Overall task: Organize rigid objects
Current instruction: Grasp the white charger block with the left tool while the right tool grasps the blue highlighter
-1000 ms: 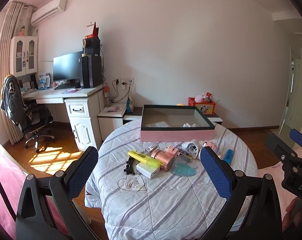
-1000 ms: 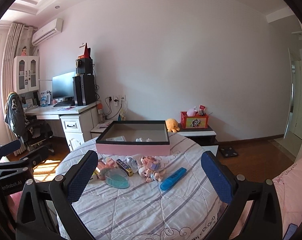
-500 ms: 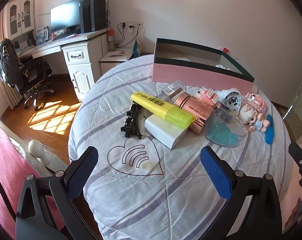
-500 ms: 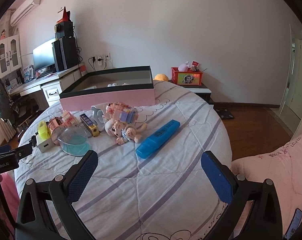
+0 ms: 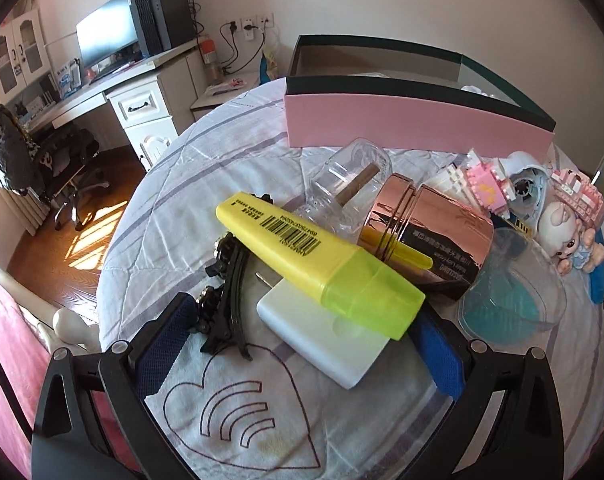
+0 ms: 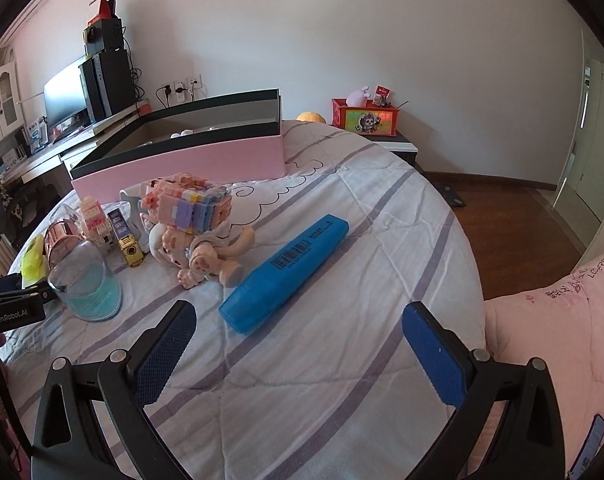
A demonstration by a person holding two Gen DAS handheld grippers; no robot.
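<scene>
Low in the left wrist frame, the left gripper [image 5: 302, 344] has its jaws spread wide on either side of a white charger block [image 5: 322, 340] and the yellow highlighter [image 5: 322, 264] lying across it, neither pad visibly touching them. A black hair clip [image 5: 225, 296] lies just beside the left pad [image 5: 161, 348]. Toward the centre right, a rose-gold can [image 5: 430, 236] lies on its side against the highlighter, with a clear jar [image 5: 350, 188] behind it and a clear cup with teal inside [image 5: 510, 300] at the right. A pink box [image 5: 418, 124] with a dark rim stands open across the upper part of the frame, all on a round table [image 5: 173, 184] under a striped cloth. In the right wrist frame, the right gripper [image 6: 302, 344] also has its jaws wide open and empty, hovering above the cloth; a blue highlighter [image 6: 285, 268] lies slantwise just beyond them at centre. To its left sit a small doll [image 6: 197, 252], a pastel block toy [image 6: 189, 208] and a gold lighter [image 6: 127, 240].
</scene>
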